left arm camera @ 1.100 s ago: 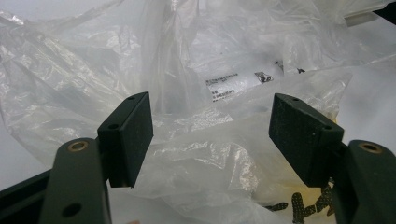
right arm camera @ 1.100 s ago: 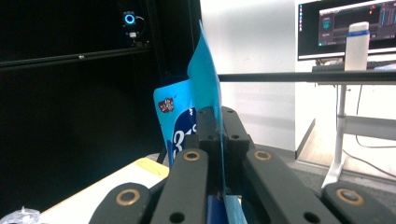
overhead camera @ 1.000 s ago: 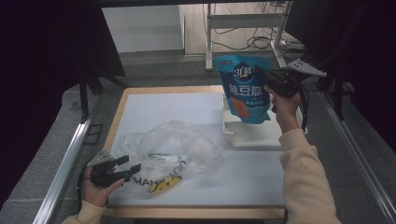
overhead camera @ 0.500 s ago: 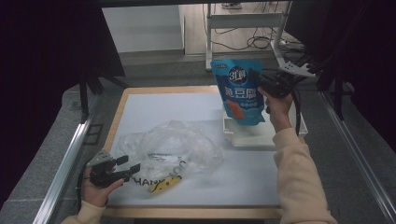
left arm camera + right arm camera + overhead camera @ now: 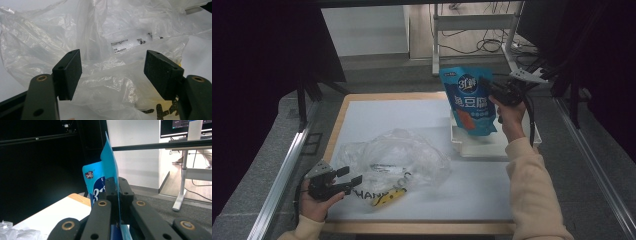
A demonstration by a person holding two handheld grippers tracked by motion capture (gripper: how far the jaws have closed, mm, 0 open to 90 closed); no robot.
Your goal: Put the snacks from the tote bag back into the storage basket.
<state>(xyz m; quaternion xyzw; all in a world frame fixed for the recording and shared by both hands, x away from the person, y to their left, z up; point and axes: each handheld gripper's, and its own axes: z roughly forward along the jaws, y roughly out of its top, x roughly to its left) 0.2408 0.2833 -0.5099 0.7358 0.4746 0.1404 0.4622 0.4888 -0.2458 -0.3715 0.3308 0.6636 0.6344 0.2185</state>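
"3" on blue pouch point(image 5: 471, 100); "HAN" on plastic bag point(image 5: 402, 160).

The left gripper point(image 5: 346, 178) lies low at the near left, held level with its jaws standing apart. The right gripper point(image 5: 488, 86) is raised at the far right (forearm stretched forward), jaws pinched together.

It looked like a lab or office. Beyond the table point(image 5: 362, 102) stood a desk frame point(image 5: 472, 20), floor cables point(image 5: 482, 46) and a monitor point(image 5: 185, 127).

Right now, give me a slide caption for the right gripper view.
Right hand-held gripper clamped shut on the upper edge of a blue snack pouch, held upright.
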